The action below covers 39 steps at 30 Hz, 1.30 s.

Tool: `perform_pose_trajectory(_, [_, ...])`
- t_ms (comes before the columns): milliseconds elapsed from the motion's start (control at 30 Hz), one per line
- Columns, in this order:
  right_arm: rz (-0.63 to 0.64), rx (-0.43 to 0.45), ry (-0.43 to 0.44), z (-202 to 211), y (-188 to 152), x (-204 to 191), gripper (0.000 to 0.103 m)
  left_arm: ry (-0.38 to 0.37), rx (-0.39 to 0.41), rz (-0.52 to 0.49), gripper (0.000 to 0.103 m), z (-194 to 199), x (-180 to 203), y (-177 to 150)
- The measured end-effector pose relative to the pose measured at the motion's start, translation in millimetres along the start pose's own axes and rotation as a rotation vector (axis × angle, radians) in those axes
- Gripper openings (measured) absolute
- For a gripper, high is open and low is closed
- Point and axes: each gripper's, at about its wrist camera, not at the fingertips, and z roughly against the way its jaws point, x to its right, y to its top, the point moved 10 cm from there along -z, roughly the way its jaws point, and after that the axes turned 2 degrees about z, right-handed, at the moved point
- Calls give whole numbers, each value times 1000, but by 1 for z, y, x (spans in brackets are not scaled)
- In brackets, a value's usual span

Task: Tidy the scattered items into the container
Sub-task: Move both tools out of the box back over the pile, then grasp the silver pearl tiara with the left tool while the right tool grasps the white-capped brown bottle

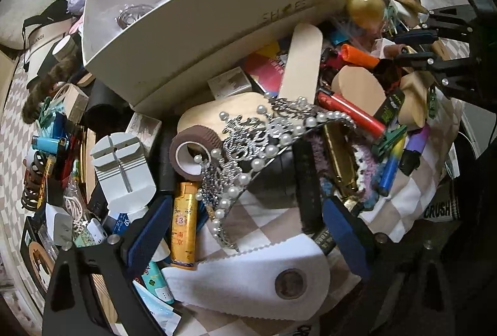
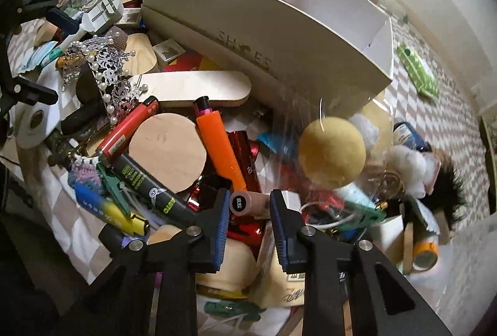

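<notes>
A white shoebox point(image 1: 217, 34) point(image 2: 279, 34) stands open behind a heap of small items on a checked cloth. My left gripper point(image 1: 248, 230) point(image 2: 56, 56) is wide open and low over the heap. A pearl tiara point(image 1: 248, 146), a yellow lighter point(image 1: 184, 224) and a white paper roll point(image 1: 264, 280) lie between its blue pads point(image 1: 149, 230). My right gripper point(image 2: 250, 221) point(image 1: 413, 48) is at the heap's right side, its fingers closed on a small tan tube point(image 2: 251, 204) point(image 1: 394, 50) with a black cap.
Around the tube lie an orange lighter point(image 2: 217, 146), a round wooden disc point(image 2: 167, 149), a yellow ball point(image 2: 330, 149) in clear wrap and a flat wooden stick point(image 2: 192, 89). The box holds crumpled clear plastic point(image 1: 133, 14). A green packet point(image 2: 417, 71) lies apart on the cloth.
</notes>
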Motion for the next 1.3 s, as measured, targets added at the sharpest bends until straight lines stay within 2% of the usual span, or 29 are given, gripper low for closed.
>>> perform_pose_trajectory(167, [-17, 48, -35, 6, 10, 11, 20, 9, -4, 9, 92, -2, -7, 0])
perform_pose_trajectory(300, [-118, 57, -38, 9, 13, 37, 17, 14, -1, 23, 91, -2, -12, 1])
perform_pose_trajectory(433, [-273, 56, 38, 7, 9, 61, 17, 19, 6, 38, 91, 0, -17, 3])
perform_pose_trajectory(500, [-295, 55, 57, 7, 7, 63, 17, 19, 7, 44, 91, 1, -19, 4])
perform_pose_trajectory(567, [-269, 53, 58, 7, 6, 58, 17, 22, 9, 62, 91, 1, -20, 4])
perform_pose_trajectory(700, [-115, 58, 17, 4, 5, 35, 17, 25, 3, 57, 91, -1, -19, 3])
perform_pose_trajectory(800, [-51, 15, -3, -6, -2, 21, 19, 27, -1, 54, 91, -2, -19, 2])
perform_pose_trajectory(1000, [-30, -57, -30, -21, -14, 20, 41, 22, -2, 54, 91, -2, -18, 2])
perform_pose_trajectory(1233, [-65, -79, -18, -25, -18, 28, 40, 29, -4, 39, 91, -3, -18, 3])
perform_pose_trajectory(1267, [-69, -83, -16, -26, -18, 29, 37, 31, -5, 36, 91, -4, -18, 3])
perform_pose_trajectory(1300, [-71, -88, -13, -26, -17, 27, 31, 34, -6, 33, 91, -4, -18, 3])
